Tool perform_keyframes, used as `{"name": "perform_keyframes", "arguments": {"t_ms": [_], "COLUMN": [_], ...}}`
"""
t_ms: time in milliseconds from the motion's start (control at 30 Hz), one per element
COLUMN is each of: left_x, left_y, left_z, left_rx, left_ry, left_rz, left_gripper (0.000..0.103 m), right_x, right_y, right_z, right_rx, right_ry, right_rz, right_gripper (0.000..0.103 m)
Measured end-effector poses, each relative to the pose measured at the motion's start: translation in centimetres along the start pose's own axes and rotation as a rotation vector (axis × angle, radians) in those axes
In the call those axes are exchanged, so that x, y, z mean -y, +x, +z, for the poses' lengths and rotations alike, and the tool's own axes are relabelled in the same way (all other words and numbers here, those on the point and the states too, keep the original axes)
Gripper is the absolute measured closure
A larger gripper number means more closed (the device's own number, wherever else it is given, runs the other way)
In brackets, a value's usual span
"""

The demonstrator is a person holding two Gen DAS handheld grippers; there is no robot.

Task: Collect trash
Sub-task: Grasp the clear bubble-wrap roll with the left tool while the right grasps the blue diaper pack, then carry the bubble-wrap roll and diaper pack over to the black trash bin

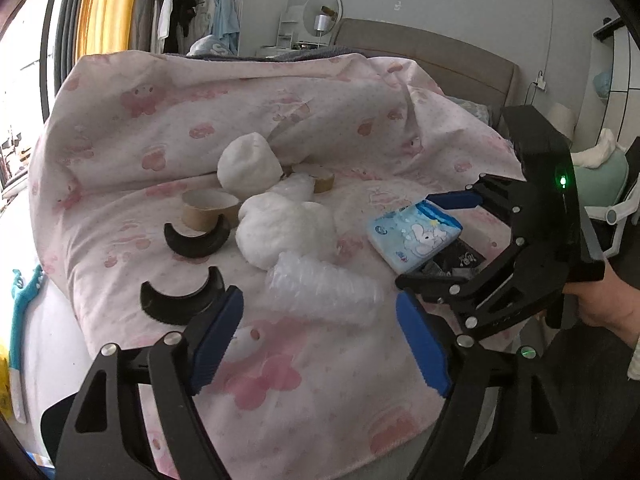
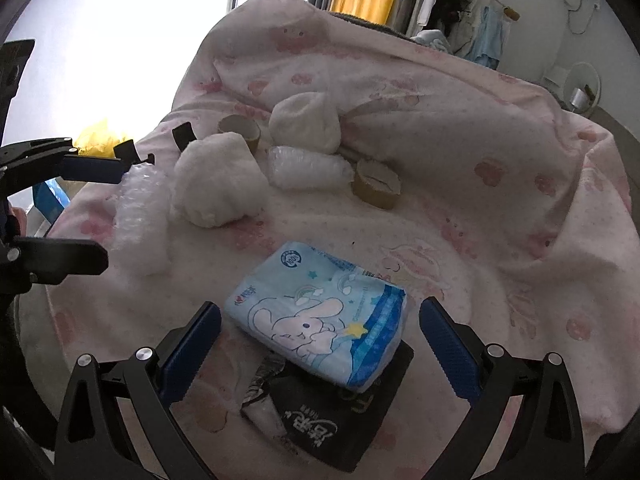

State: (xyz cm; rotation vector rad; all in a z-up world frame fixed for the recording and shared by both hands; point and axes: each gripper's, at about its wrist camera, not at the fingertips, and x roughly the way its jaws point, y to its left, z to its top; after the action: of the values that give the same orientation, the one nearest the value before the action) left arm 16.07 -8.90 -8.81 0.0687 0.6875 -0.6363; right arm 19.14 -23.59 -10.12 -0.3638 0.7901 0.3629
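Trash lies on a pink blanket (image 1: 304, 360). A blue tissue pack (image 1: 414, 236) (image 2: 320, 316) rests partly on a black wrapper (image 2: 332, 416). My right gripper (image 2: 320, 344) (image 1: 424, 240) is open, its jaws on either side of the pack, not touching. My left gripper (image 1: 320, 336) (image 2: 100, 216) is open just in front of a bubble wrap roll (image 1: 320, 290) (image 2: 140, 220). White foam lumps (image 1: 284, 232) (image 2: 218, 182), two cardboard tape cores (image 1: 210, 208) (image 2: 376, 184) and two black crescent pieces (image 1: 182, 296) lie around.
A second bubble wrap roll (image 2: 308, 168) lies mid-bed. A yellow bag (image 2: 96, 136) shows beyond the bed's edge. A headboard (image 1: 440, 56), clothes rack (image 1: 192, 4) and green chair (image 1: 600, 176) stand around the bed.
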Motion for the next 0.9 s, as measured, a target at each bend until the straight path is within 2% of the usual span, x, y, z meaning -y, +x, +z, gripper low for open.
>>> {"name": "perform_keyframes", "arguments": {"t_ms": [300,333,400,533,733,900], "left_x": [-0.1,-0.2,-0.2,-0.1,-0.5,-1.7], "left_y": [1.5,1.6,1.7,1.5,-0.2,-1.9], "left_z": [0.5,0.5,0.6,0.6,1.1,1.6], "left_rx": [-0.019,-0.018,-0.017,-0.018,0.028,0.070], "left_ry": [-0.005,-0.006,-0.008,-0.001,-0.013,-0.057], "left_rz": [-0.044,-0.046,-0.051,-0.070,-0.071,-0.033], "left_gripper": [0.035,0.036,0.037,0.039,0.039,0.039], "right_x": [0.2,0.2,0.3,0.3,0.5,0.8], "right_y": [0.8,0.9,0.7,0.7,-0.1,-0.8], "right_z": [0.2,0.2,0.1,0.2,0.7,1.3], "right_rx": [-0.008,-0.008,-0.008,-0.013,0.009,0.025], "right_ry": [0.016,0.019,0.022,0.034,0.059,0.095], "right_rz": [0.018,0.022,0.033,0.032,0.004,0.001], "right_gripper": [0.003,0.005,0.014,0.016,0.016,0.016]}}
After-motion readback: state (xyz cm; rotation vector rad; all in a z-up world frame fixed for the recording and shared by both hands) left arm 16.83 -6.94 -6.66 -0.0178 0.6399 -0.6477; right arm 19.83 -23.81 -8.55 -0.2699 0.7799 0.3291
